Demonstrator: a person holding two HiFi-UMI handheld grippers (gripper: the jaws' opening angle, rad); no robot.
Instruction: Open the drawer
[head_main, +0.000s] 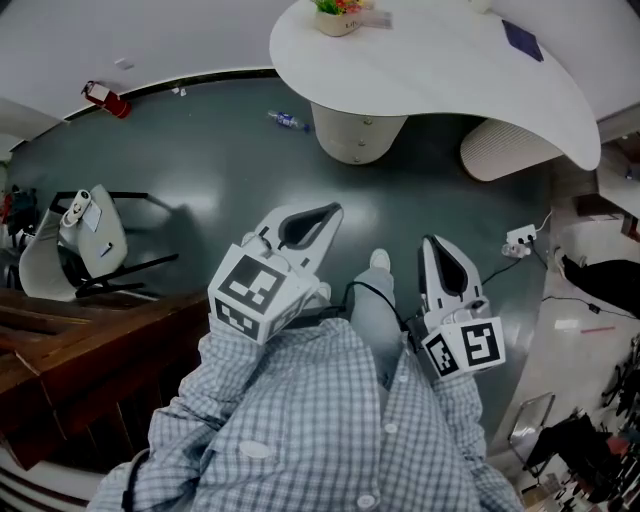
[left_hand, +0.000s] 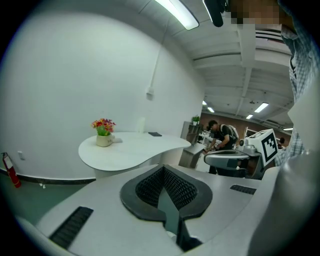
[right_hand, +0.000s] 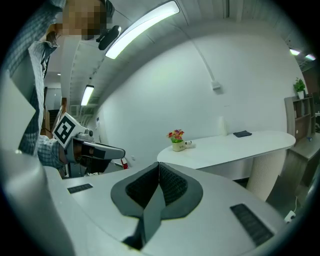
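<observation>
No drawer shows plainly in any view. In the head view my left gripper (head_main: 325, 212) and right gripper (head_main: 432, 243) are both held out in front of a checked shirt, above the dark green floor. Their jaws are shut with nothing between them. The left gripper view looks along its closed jaws (left_hand: 162, 167) toward a white curved table (left_hand: 130, 150). The right gripper view has its closed jaws (right_hand: 159, 165) pointed at the same table (right_hand: 235, 145). Each gripper sees the other off to its side.
The white table (head_main: 430, 60) carries a flower pot (head_main: 338, 15) and a dark flat item (head_main: 522, 40). Dark wooden furniture (head_main: 70, 350) and a chair (head_main: 80, 240) stand at the left. A fire extinguisher (head_main: 105, 98), a bottle (head_main: 288, 121) and a power strip (head_main: 520, 240) lie on the floor.
</observation>
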